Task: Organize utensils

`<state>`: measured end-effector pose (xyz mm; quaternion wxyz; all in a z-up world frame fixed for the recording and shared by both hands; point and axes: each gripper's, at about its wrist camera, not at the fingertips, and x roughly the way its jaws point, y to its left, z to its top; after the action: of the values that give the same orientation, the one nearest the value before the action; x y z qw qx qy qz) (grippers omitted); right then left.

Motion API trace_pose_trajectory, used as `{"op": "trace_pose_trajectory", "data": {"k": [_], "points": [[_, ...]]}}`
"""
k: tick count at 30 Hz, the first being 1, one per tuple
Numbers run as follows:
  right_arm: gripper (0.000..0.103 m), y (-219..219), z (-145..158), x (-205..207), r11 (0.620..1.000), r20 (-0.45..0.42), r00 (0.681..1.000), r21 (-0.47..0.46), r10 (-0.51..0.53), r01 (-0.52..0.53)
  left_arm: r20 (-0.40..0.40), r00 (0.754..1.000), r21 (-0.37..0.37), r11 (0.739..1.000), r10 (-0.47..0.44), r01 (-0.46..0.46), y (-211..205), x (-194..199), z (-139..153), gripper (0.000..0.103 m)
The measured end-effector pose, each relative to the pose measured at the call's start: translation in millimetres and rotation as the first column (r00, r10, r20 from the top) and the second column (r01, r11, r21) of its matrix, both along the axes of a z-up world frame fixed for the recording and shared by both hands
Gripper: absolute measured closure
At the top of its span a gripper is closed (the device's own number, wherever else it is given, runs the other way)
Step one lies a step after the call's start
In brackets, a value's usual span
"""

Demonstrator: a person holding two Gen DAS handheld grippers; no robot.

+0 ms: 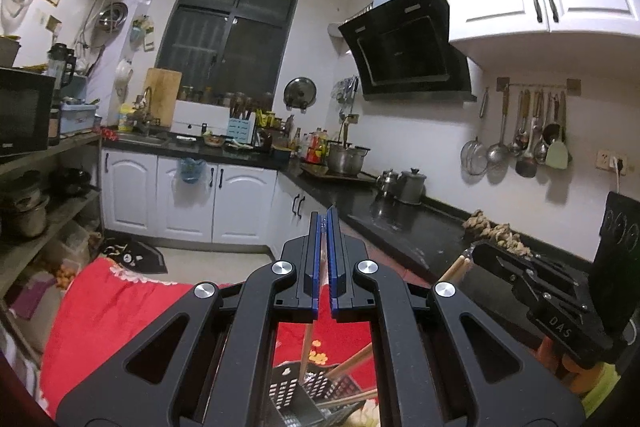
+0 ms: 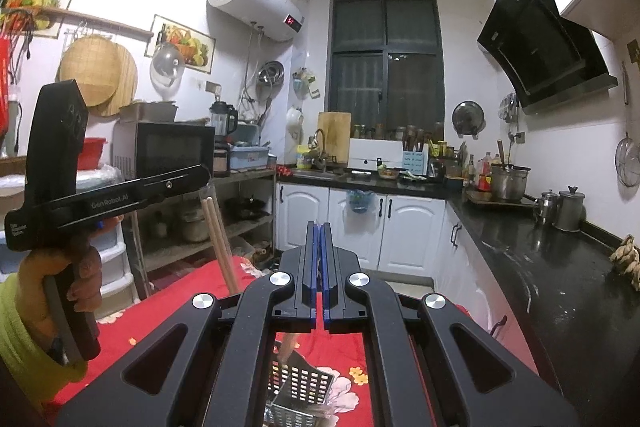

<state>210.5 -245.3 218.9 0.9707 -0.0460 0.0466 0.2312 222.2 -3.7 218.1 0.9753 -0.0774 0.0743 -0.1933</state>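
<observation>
Red floral cloth [image 1: 120, 299]: lay spread under the basket, reaching out to its left.
Left hand [image 2: 80, 267]: wrapped around the tool's handle, left of and above the basket.
Left gripper [image 1: 325, 215]: hung above the basket, fingers pressed together on a pair of chopsticks.
Left pair of chopsticks [image 2: 218, 235]: hung from the fingertips and slanted down towards the basket; lower ends were hidden behind the other tool.
Black perforated basket [image 1: 292, 387]: stood on the cloth, below both tools; held a few more chopsticks [image 1: 352, 367] leaning to its right.
Right pair of chopsticks [image 1: 456, 269]: stuck out of the right tool's tip, up and right of the basket, pointing back down towards it.
Right gripper [image 2: 319, 227]: hung above the basket, fingers closed tight on that pair.
Black countertop [image 1: 400, 227]: ran along the wall, right of and beyond the basket.
</observation>
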Motion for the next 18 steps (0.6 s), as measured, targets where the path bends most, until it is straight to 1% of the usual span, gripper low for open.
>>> {"op": "trace_pose_trajectory", "data": {"k": [6, 10, 18], "points": [[0.101, 8.5, -19.6, 12.4, 0.999, -0.041, 0.999, -0.031, -0.017, 0.016, -0.052, 0.999, 0.018, 1.0, 0.003, -0.002, -1.1, 13.8, -25.7, 0.102], [0.101, 11.7, -35.6, 22.3, 0.999, -0.085, 0.996, -0.047, -0.027, 0.023, -0.086, 0.996, 0.025, 1.0, 0.002, 0.0, -1.0, 19.8, -42.5, 0.102], [0.101, 13.6, -56.6, 35.2, 0.999, -0.146, 0.988, -0.039, -0.042, 0.037, -0.126, 0.992, 0.044, 0.999, -0.007, 0.012, -6.8, 23.0, -71.9, 0.102]]}}
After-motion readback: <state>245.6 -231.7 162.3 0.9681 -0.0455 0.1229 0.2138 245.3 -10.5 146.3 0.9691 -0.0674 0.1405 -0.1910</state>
